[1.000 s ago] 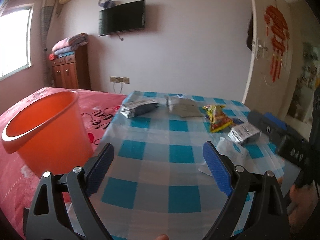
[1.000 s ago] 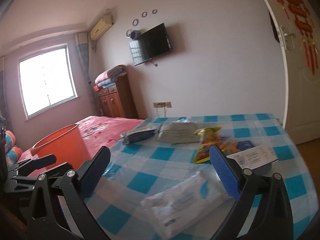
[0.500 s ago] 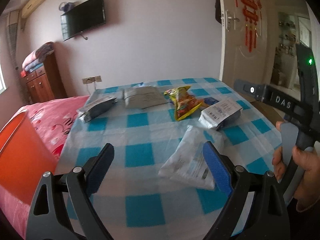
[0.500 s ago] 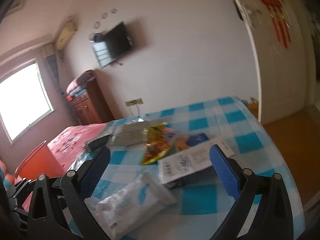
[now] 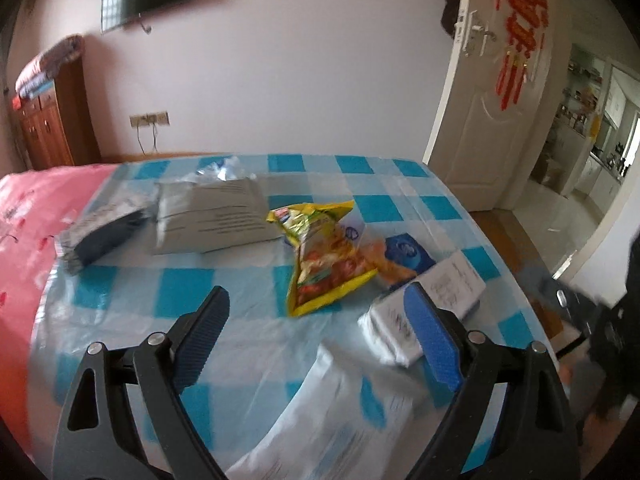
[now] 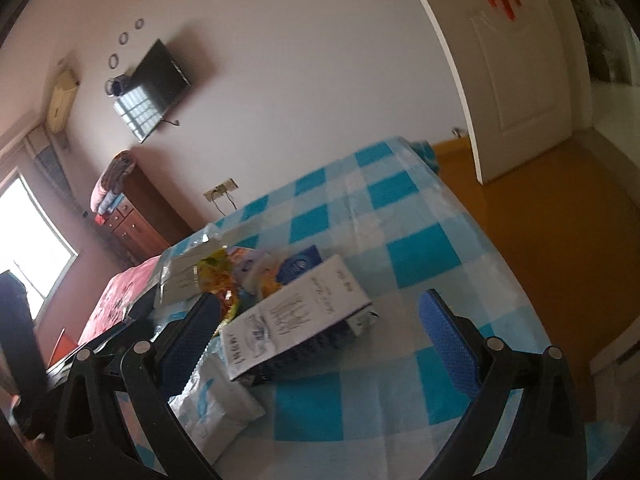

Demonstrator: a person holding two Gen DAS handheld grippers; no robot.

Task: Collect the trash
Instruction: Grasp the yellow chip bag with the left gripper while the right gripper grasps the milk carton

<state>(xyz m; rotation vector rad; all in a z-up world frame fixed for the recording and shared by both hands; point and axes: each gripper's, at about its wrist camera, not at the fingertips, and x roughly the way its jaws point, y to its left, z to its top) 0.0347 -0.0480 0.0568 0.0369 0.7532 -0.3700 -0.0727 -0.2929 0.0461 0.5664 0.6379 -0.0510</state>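
Several pieces of trash lie on a blue-and-white checked table (image 5: 240, 292). A yellow snack bag (image 5: 320, 260) is at the middle. A white labelled packet (image 5: 432, 312) (image 6: 296, 320) lies to its right, a white plastic pouch (image 5: 340, 412) (image 6: 216, 404) nearest me, a grey flat bag (image 5: 212, 216) and a dark pouch (image 5: 100, 232) at the back left. My left gripper (image 5: 320, 340) is open above the near table. My right gripper (image 6: 320, 344) is open, its jaws on either side of the white labelled packet.
A pink bed (image 5: 24, 216) adjoins the table on the left. An open white door (image 5: 492, 92) and wooden floor (image 6: 560, 220) are to the right. A wooden cabinet (image 5: 48, 120) stands at the back left. A small blue pack (image 5: 408, 256) lies behind the snack bag.
Both grippers have swung right and moved closer to the table; the orange bucket has left the left view. The right gripper has tilted and come down around the white labelled packet.
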